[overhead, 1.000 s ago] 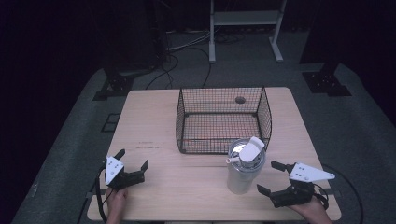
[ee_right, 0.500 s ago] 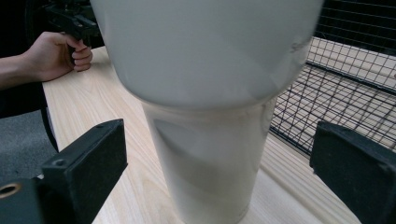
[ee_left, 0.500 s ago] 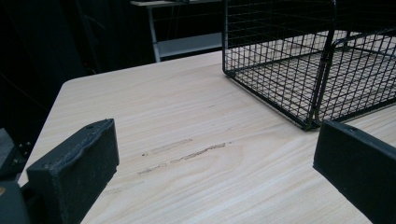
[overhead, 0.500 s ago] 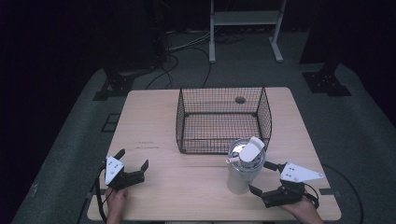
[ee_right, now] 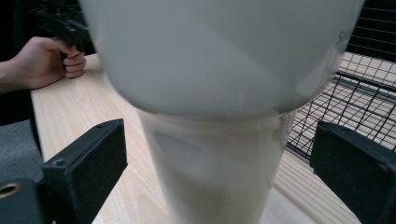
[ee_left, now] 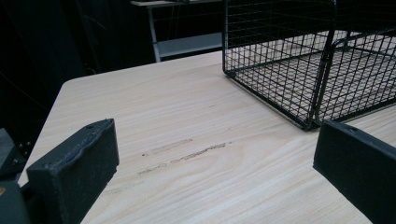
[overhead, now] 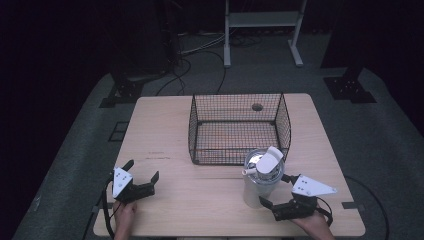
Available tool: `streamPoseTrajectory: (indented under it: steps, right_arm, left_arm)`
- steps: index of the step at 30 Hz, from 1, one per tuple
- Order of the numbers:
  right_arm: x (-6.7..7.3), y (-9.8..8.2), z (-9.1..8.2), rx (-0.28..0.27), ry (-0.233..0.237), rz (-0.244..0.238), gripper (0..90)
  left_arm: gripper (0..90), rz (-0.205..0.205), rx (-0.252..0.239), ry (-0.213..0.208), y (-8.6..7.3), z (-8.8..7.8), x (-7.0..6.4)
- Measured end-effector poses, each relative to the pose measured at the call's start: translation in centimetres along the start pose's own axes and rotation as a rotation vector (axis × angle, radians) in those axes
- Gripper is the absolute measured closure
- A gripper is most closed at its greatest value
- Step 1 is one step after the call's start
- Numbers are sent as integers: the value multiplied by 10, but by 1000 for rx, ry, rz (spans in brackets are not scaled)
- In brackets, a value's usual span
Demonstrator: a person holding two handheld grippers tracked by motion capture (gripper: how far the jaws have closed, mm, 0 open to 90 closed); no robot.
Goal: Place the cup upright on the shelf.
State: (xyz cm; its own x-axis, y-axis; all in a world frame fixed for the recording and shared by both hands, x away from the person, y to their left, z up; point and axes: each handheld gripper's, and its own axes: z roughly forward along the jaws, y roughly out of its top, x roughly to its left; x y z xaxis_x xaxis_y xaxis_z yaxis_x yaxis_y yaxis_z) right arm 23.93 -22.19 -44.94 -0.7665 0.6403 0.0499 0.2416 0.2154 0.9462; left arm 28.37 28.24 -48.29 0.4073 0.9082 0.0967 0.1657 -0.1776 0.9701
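Note:
A white tumbler (overhead: pixel 261 176) with a flip lid stands upright on the table just in front of a black wire basket (overhead: pixel 239 127). My right gripper (overhead: pixel 274 190) is open at the tumbler's lower right, one jaw on each side of its base. In the right gripper view the tumbler (ee_right: pixel 215 93) looms between the wide-open jaws of the right gripper (ee_right: pixel 219 175), untouched. My left gripper (overhead: pixel 143 168) rests open near the front left of the table, with nothing between its jaws. In the left gripper view the left gripper (ee_left: pixel 215 172) faces bare wood and the basket (ee_left: pixel 299 60).
The wooden table (overhead: pixel 165 125) has free room left of the basket and a small hole (overhead: pixel 257 107) at the back. A person's hand (ee_right: pixel 46 60) holds the left gripper far off. Stands and cables lie on the floor behind.
My right gripper has slid left toward the tumbler, so its open jaws now flank the tumbler's lower body. The left gripper has stayed put.

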Motion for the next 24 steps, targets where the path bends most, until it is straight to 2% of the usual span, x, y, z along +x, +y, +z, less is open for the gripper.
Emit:
streamPoseTrajectory:
  steps: [12,24]
  right_arm:
    - [5,-4,17,-45,-3,-5,32]
    - [7,-4,32,-90,-30,17,43]
  left_arm:
    - [0,0,0,0,0,0,0]
    - [0,-2,0,0,0,0,1]
